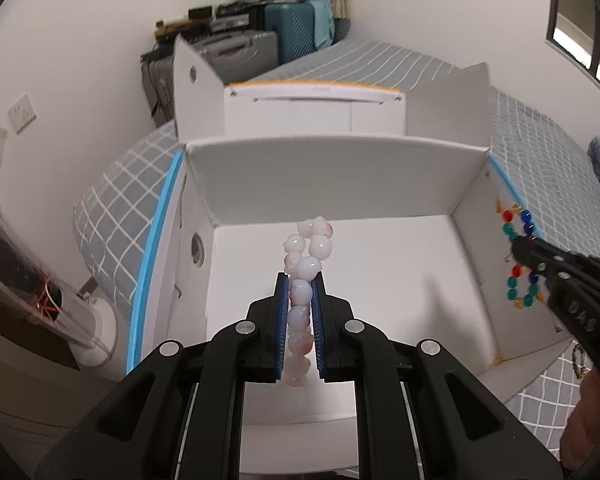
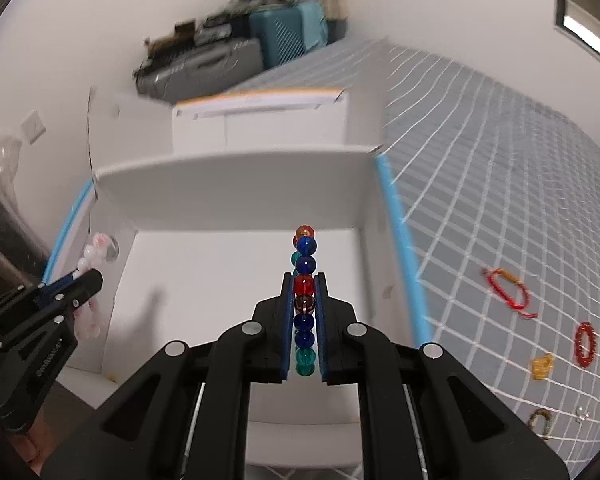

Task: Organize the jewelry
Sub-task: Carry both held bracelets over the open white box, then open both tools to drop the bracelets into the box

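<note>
A big bed (image 2: 500,160) with a gray checked cover holds an open white box (image 1: 340,184), and both hands reach over that box at once. The box floor lies straight below and in front of both sets of fingers, so I think the next move is just to go down and let go. The left gripper (image 1: 301,292) is over the middle of the box, toward its left wall, and points forward and down. Its blue fingers (image 1: 283,320) are closed tight on a white and pink bead bracelet (image 1: 306,264). The bracelet runs long and straight along the fingers, and its far loop sticks out past the tips, up in the air over the floor of the box. The right gripper (image 2: 304,292) is on the right side of the box, close to the right wall, and it points the same way. Its fingers (image 2: 287,320) are closed tight on a bracelet of red, blue and green beads (image 2: 305,268), which also runs along the fingers and pokes out past the tips. Both hands look about as near to the box floor as each other. More small things wait on the bed to the right: a red string bracelet (image 2: 508,292), a red bead ring (image 2: 585,344) and a yellow piece (image 2: 542,366).
</note>
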